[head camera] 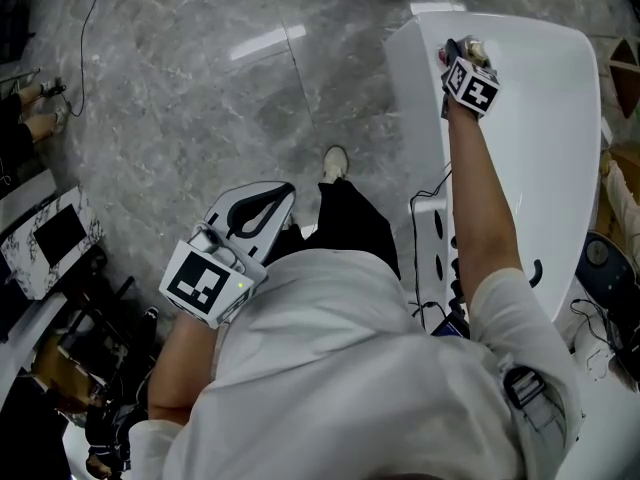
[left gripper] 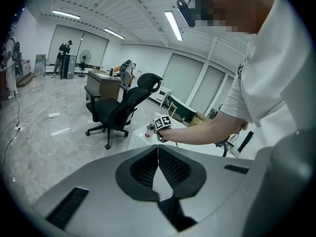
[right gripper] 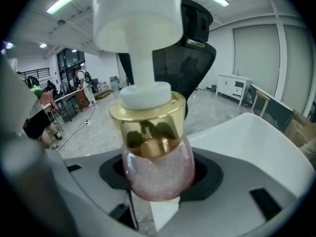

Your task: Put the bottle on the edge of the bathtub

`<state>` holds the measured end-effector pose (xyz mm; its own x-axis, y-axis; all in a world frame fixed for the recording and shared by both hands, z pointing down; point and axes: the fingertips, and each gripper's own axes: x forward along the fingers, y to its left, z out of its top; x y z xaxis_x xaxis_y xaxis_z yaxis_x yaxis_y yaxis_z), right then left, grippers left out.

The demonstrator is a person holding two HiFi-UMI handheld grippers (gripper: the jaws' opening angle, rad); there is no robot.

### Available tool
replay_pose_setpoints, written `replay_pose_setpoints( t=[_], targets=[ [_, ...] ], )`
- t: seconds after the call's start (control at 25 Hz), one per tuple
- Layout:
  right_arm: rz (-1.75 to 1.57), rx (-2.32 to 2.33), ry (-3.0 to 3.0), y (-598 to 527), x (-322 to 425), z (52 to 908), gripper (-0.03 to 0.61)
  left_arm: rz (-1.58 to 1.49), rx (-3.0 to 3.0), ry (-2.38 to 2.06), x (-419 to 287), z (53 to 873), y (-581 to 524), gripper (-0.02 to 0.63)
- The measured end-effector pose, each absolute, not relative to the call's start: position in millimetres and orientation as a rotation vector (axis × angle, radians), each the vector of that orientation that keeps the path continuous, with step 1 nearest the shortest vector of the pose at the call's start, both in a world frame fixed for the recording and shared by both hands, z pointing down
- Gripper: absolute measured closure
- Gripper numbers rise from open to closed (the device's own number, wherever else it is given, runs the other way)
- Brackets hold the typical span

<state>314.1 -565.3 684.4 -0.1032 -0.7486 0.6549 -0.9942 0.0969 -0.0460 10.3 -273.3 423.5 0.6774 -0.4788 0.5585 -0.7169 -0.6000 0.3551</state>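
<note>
The right gripper (head camera: 460,60) reaches out over the tub (head camera: 405,58) rim, jaws clamped on the pink bottle (right gripper: 157,168), upright for setting down. I can't tell whether its base touches the rim. The left gripper (left gripper: 158,169), pinched together and empty, hangs back, not needed.

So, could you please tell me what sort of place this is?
Most likely an open office or lab hall, not a real bathroom: the white bathtub stands on a grey stone-look floor, with a black office chair, desks and ceiling strip lights in the same room.
</note>
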Motion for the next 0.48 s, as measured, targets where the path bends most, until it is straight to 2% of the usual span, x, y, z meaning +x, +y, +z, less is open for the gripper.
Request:
replay_pose_setpoints(
  t=[0.48],
  targets=[
    [0.688,1.7,-1.949,-562.9,311.3,685.8,0.307,0.537,2.33,-0.9,13.7,429.0,-273.1,0.595]
  ],
)
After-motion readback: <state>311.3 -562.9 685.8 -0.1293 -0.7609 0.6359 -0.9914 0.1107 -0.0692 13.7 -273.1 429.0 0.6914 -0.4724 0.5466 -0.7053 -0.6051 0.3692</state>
